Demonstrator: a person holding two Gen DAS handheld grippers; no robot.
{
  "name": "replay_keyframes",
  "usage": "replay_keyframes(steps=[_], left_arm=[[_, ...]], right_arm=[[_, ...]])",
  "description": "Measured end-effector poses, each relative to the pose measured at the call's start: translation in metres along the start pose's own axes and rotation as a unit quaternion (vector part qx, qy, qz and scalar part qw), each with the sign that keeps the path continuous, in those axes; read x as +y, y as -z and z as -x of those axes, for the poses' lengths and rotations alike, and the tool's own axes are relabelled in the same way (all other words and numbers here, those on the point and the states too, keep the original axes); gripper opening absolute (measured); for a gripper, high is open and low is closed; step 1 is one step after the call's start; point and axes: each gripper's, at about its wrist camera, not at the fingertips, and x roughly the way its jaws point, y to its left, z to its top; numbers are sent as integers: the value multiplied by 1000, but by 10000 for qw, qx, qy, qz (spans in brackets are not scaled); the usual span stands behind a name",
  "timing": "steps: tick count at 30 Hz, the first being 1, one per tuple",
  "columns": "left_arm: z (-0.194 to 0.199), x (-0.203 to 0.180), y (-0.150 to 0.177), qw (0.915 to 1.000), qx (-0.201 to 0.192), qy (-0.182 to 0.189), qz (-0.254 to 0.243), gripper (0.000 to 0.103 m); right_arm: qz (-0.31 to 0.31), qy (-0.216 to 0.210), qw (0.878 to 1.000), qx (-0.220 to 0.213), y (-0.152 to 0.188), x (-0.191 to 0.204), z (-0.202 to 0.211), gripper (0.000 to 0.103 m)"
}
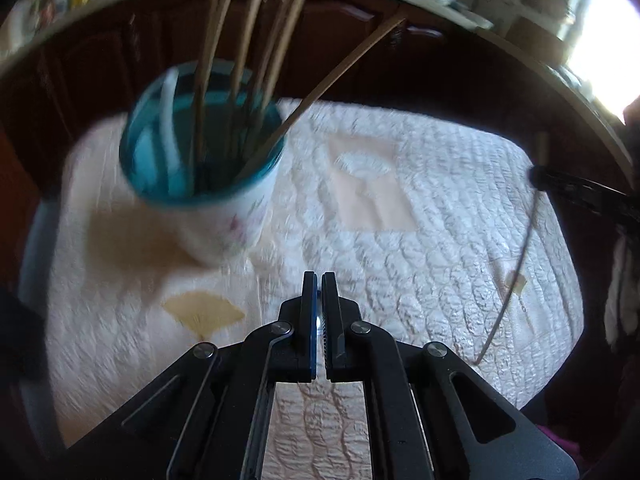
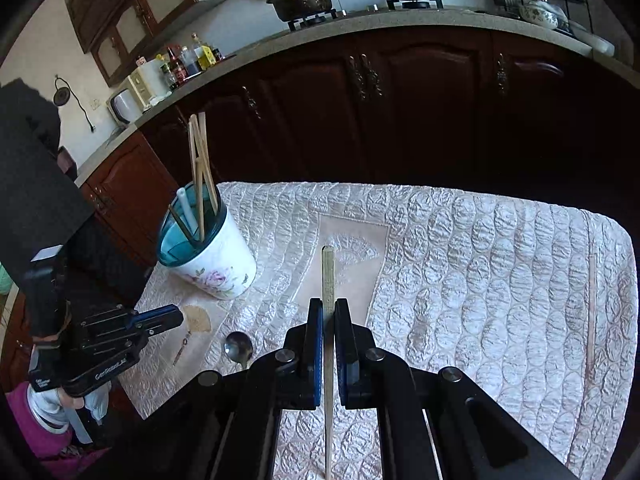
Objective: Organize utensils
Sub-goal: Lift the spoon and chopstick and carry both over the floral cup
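A white floral cup with a teal rim (image 1: 200, 184) (image 2: 208, 256) stands on the quilted cloth and holds several wooden chopsticks (image 1: 236, 60) (image 2: 199, 160) and a white utensil. My left gripper (image 1: 319, 280) is shut with nothing between its jaws, just right of and nearer than the cup; it also shows at the left of the right wrist view (image 2: 160, 318). My right gripper (image 2: 329, 306) is shut on a single chopstick (image 2: 328, 276) held above the cloth, pointing forward. A metal spoon (image 2: 238, 346) lies on the cloth near the left gripper.
The table's quilted white cloth (image 2: 480, 264) has another chopstick (image 2: 591, 312) lying near its right edge. Dark wooden cabinets (image 2: 400, 100) and a counter with pots stand behind. The right gripper and its chopstick show at the right edge of the left wrist view (image 1: 516, 280).
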Motion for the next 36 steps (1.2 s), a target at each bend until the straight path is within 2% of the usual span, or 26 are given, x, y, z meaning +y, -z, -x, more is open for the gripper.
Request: replay_keyframes(steps=[2,4,6,9,12,13,17,27,36], left_arm=[[-11,9,6,9997,172,24,142,9],[-28,12,12,9994,292,12,209,26],[-46,16,14,9989,383,28,286,30],[-72,17,16,9974,645,-62,320,31],[-83,12,16,9976,671,-85,150,28],[-85,8,15,9979,637,-79,56,13],[-80,-6,13,9981,552,-137,-220,5],[-34,-16,-1,9991,56,-148,-396,2],[13,-10,-8,9987,-310,-98,-396,2]], right_arm=[[7,-13,10000,-27,3,3,5,5],[32,-37,10000,-67,5,5,10,5],[55,-50,9999,-97,7,8,16,5],[62,-54,9999,-128,10,9,23,5],[55,-42,9999,-135,13,8,30,5],[58,-38,9999,-133,14,8,32,5],[7,-22,9999,-119,15,6,33,5],[60,-91,9998,-170,7,14,30,5],[191,-211,9991,-325,-5,27,36,5]])
